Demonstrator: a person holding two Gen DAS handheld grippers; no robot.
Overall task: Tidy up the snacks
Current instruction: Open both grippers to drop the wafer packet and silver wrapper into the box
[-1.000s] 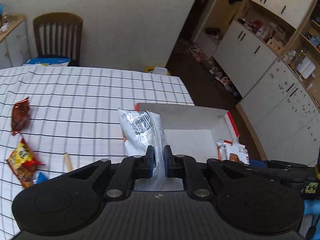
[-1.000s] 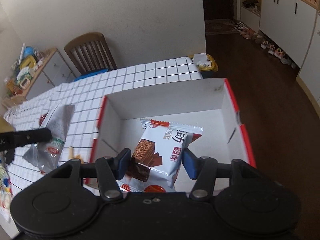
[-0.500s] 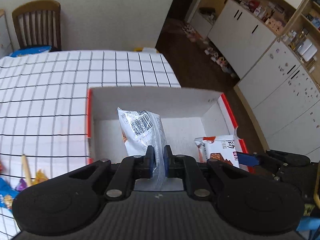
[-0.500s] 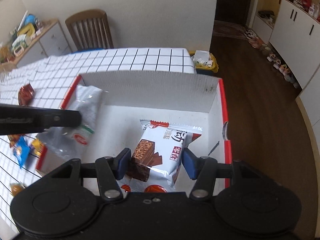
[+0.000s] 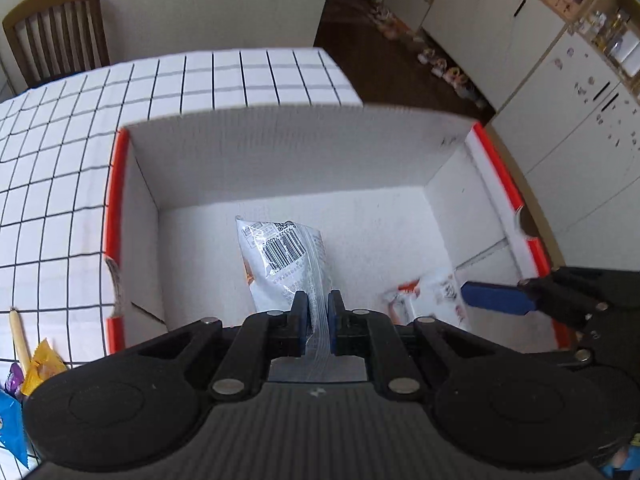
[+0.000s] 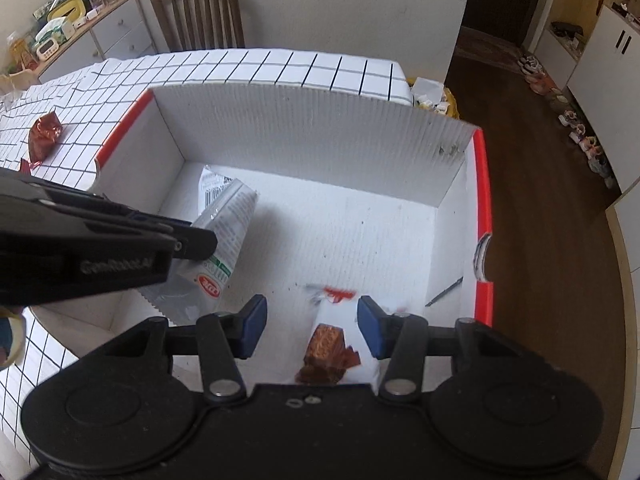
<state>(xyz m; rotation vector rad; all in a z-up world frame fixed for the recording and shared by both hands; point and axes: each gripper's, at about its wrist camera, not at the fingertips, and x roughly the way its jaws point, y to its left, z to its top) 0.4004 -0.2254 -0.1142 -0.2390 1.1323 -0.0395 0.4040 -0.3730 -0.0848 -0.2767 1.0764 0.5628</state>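
The left hand-held gripper (image 5: 318, 314) is clenched on the crimped edge of a silver snack packet (image 5: 286, 258), hanging inside the white cardboard box (image 6: 312, 120) on the checked surface (image 5: 60, 160). The right hand-held gripper (image 6: 311, 330) is released, jaws spread over a chocolate wafer packet (image 6: 332, 346) lying on the box floor. Recommended: lower the silver packet to the floor beside the wafer packet, then release. More snacks, including a red packet (image 6: 42, 138), remain outside.
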